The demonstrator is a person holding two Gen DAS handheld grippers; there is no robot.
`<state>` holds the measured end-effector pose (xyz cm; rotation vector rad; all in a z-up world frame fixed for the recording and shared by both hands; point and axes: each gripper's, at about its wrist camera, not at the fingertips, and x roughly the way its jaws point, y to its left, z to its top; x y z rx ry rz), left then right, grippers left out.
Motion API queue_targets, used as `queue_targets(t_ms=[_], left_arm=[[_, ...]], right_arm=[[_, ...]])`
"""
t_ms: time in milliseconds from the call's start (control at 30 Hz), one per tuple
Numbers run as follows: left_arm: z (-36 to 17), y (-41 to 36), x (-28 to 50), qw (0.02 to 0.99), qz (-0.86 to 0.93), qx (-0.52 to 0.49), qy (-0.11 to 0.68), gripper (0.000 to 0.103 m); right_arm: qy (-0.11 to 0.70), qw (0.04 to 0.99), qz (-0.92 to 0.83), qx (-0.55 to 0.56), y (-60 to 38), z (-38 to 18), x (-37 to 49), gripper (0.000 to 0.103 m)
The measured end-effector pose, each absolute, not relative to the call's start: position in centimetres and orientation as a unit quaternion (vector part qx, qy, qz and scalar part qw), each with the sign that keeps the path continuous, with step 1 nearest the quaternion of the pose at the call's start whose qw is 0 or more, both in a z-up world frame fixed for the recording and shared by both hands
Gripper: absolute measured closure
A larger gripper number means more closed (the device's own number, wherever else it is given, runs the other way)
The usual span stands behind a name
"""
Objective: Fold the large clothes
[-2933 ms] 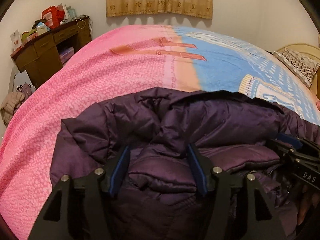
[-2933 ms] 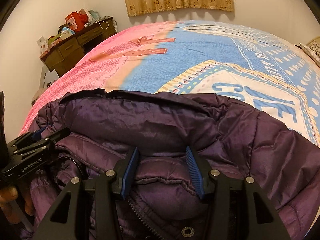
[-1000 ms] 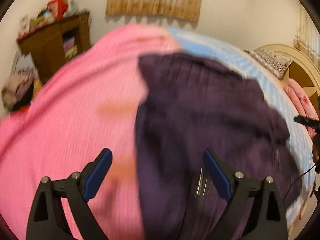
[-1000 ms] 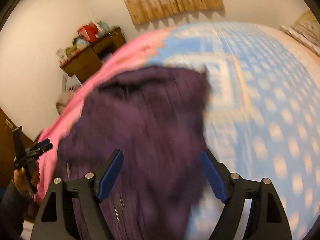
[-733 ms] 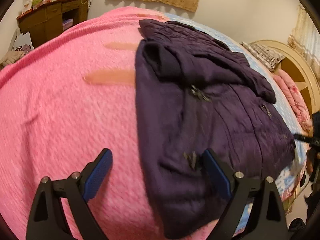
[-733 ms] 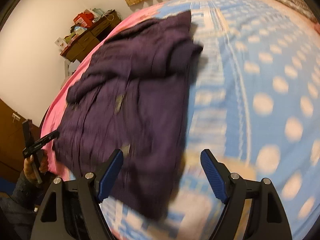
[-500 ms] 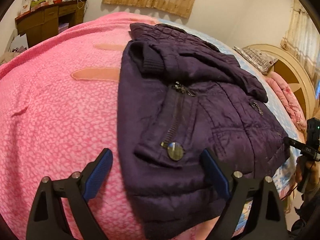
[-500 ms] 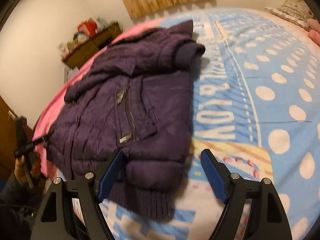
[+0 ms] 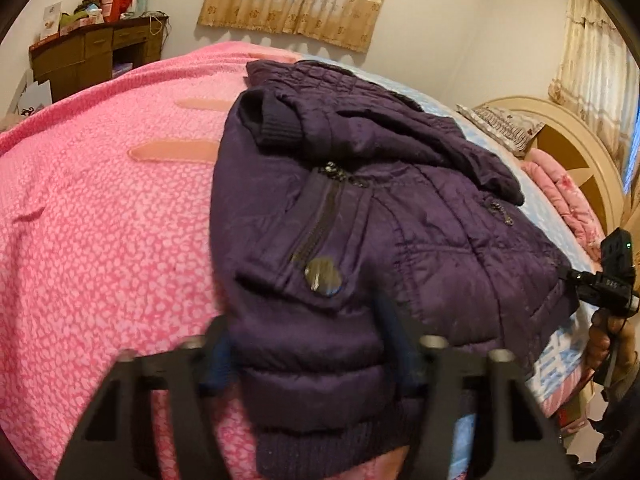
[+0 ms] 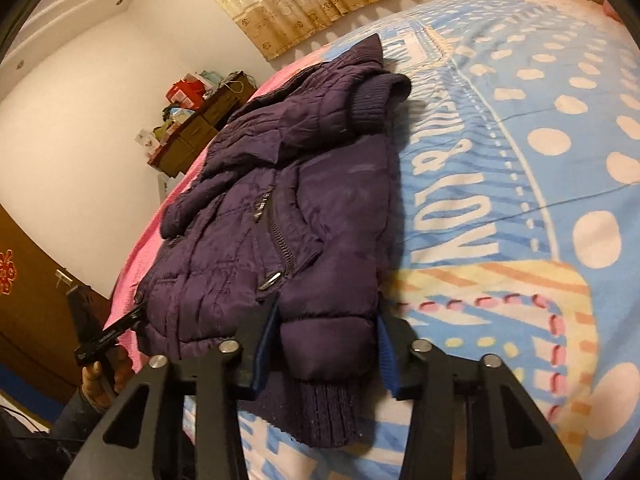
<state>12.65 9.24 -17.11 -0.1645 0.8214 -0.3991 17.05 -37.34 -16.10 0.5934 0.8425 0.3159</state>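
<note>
A dark purple padded jacket [image 9: 360,216] lay spread on the bed [image 9: 100,208], its bottom hem at the near edge of the mattress, one half over the pink part of the bedspread and the other over the blue, dotted part [image 10: 520,160]. Both sleeves were folded across the front, with a ribbed cuff [image 9: 276,120] lying near the collar end. The left tool [image 9: 308,348] was closing, its blurred blue pads on either side of the jacket's near left corner, just above the ribbed hem; the pads appeared to press into the padding. The right tool [image 10: 326,348] was closing too, its jaws straddling the near right corner above the knitted band [image 10: 328,404], one pad against the fabric and the other close beside it. Each tool showed at the edge of the other's view, held in a hand [image 10: 102,380]. A wooden counter [image 9: 92,56] piled with boxes stood against the far wall beside a curtained window [image 9: 296,4].
</note>
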Motion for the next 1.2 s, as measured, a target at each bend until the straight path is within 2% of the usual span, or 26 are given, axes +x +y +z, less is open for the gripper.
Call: queue_targets(t_ms=[100,200,533,633,867,1200], left_arm=[[-16.3,9.9,12.0,0.896,-0.195,-0.080,0.391,0.071],[-15.1,10.3,11.4,0.898,-0.191,-0.067,0.391,0.077],[-14.9,12.3,7.6,0.884,-0.205,-0.070,0.415,0.078],[-12.7,12.9,6.8,0.881,-0.222,-0.081,0.411,0.079],[-8.2,14.6,4.7,0.873,-0.259,-0.116,0.397,0.081],[-3.3,15.5,11.0,0.844,-0.277,-0.199,0.413,0.081]], right_arm=[[0.397,0.852,0.159,0.302,-37.4,-16.4,16.4,0.067],[0.396,0.849,0.166,0.309,-37.0,-16.2,15.5,0.068],[0.401,0.838,0.176,0.326,-36.1,-16.3,9.7,0.069],[0.392,0.837,0.190,0.331,-36.2,-14.6,7.8,0.075],[0.361,0.840,0.211,0.346,-36.1,-10.9,3.6,0.079],[0.264,0.840,0.258,0.397,-37.9,-4.4,9.9,0.080]])
